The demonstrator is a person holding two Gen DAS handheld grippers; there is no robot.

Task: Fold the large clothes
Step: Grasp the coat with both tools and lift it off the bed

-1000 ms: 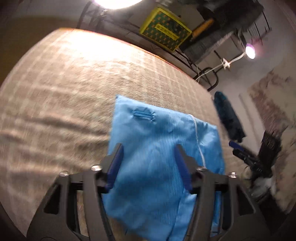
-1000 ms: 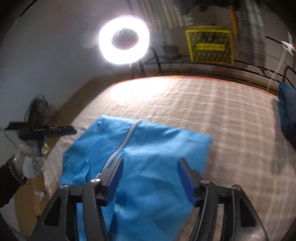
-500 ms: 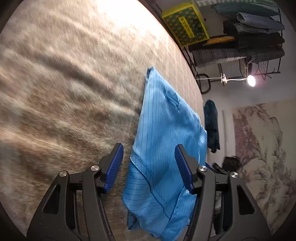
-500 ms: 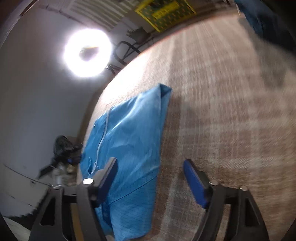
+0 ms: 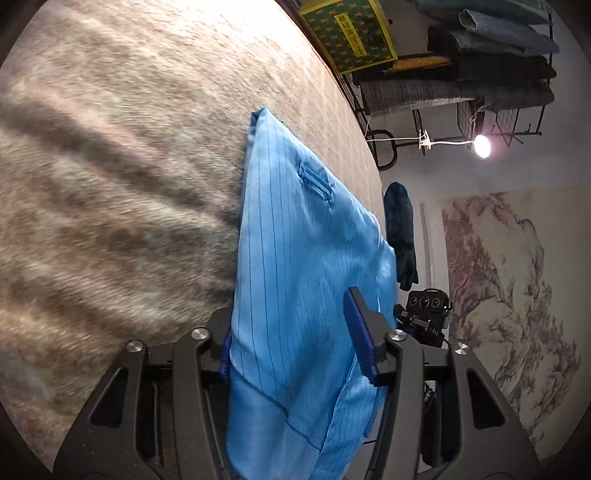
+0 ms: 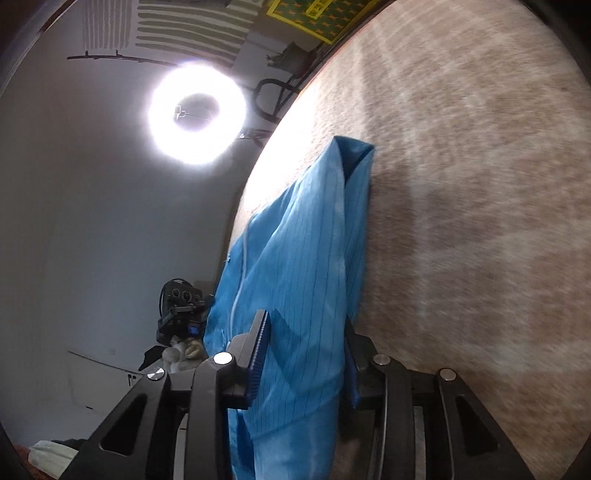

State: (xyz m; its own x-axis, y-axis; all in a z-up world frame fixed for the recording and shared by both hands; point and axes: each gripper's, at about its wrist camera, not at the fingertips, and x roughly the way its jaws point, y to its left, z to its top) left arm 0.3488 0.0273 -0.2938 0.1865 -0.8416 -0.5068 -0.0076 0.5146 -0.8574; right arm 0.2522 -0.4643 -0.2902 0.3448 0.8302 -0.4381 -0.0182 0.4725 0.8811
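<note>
Item 1: blue garment (image 5: 306, 280), thin dark pinstripes, folded, lying on the bed cover. In my left wrist view it runs from upper centre down to the bottom edge, with a small stitched loop on it above centre. In my right wrist view the same blue garment (image 6: 303, 266) fills the centre and lower centre; a pale zipper line runs down its left part.

Item 2: my left gripper (image 5: 291, 354), bottom of frame. Jaws are spread wide, one on each side of the cloth; the cloth passes between them. The left pad is mostly hidden behind the fabric edge.

Item 3: my right gripper (image 6: 306, 362), bottom of frame. Jaws are apart, with the cloth's lower part between them; I cannot tell whether either pad presses it.

Item 4: bed cover (image 5: 110, 177), beige-brown plaid, blurred; left half of the left view, right half of the right view.

Item 5: yellow-bordered green panel (image 5: 347, 33), upper right of the left view. It carries a yellow label with writing, too small to read.

Item 6: ring light (image 6: 195, 114), lit, upper left of the right view.

Item 7: small lamp (image 5: 482, 144), lit, right side of the left view.
</note>
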